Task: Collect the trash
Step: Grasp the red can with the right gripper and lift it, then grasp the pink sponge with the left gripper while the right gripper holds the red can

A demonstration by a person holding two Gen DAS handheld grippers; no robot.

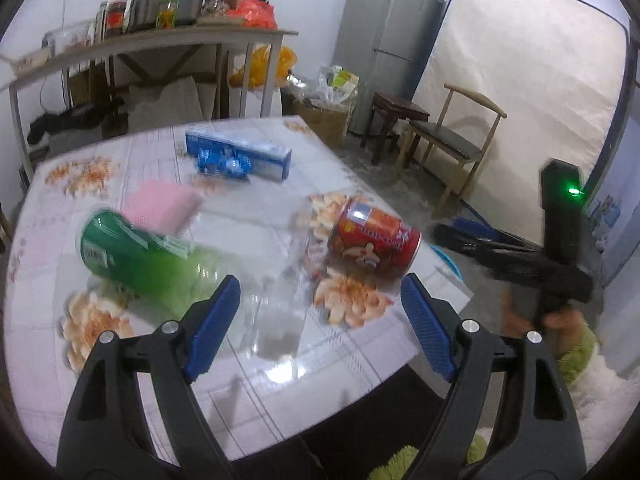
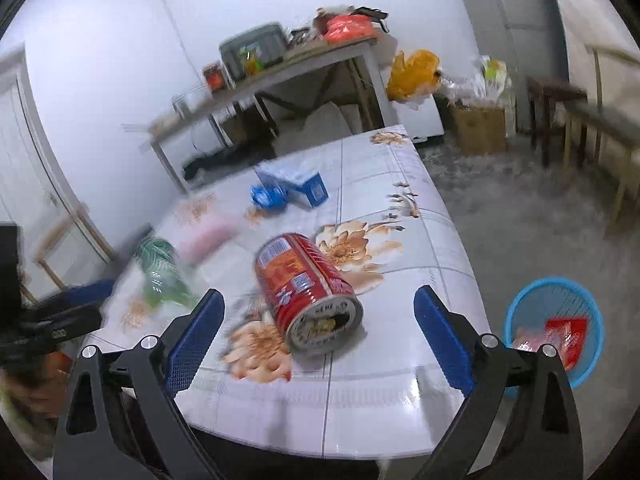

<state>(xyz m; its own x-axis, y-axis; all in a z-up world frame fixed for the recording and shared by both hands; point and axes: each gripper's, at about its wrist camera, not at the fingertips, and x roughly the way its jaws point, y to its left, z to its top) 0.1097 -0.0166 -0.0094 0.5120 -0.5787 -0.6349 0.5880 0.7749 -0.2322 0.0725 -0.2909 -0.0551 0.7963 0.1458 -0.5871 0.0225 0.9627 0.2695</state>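
**Both grippers empty and wide over a littered table**

Left gripper [image 1: 320,300] spread wide, nothing between the blue pads, hovering above the glossy flower-printed table [image 1: 360,352]. Right gripper [image 2: 316,316] likewise gaping and empty, aimed at the red cylindrical drink can [image 2: 308,292] lying on its side just ahead, opened end turned toward the camera. Probably lined up that way so the jaws can straddle the can's round body across its width.

In the left wrist view:
- same red can at about 2 o'clock from the gripper's centre
- green plastic bottle [image 1: 132,256], toppled and blurred, at 10 o'clock
- pink rectangular sponge-like block [image 1: 164,204] just past the bottle, toward 11 o'clock
- long blue-and-white cardboard box [image 1: 240,156], well apart at 11 o'clock, with a crumpled blue wrapper [image 1: 224,166] touching its near side

In the right wrist view, round blue plastic basket [image 2: 520,320] on the floor at 3 o'clock, beside the table's edge, holding a red packet [image 2: 568,336]. Likely set there low and close so trash drops in with a short swing off the table.

Count on the table: one can, one bottle, one pink block, one box, one wrapper. In the basket: one red packet clearly, perhaps more beneath; hard to tell. Judged from this, collecting barely begun, five pieces left.
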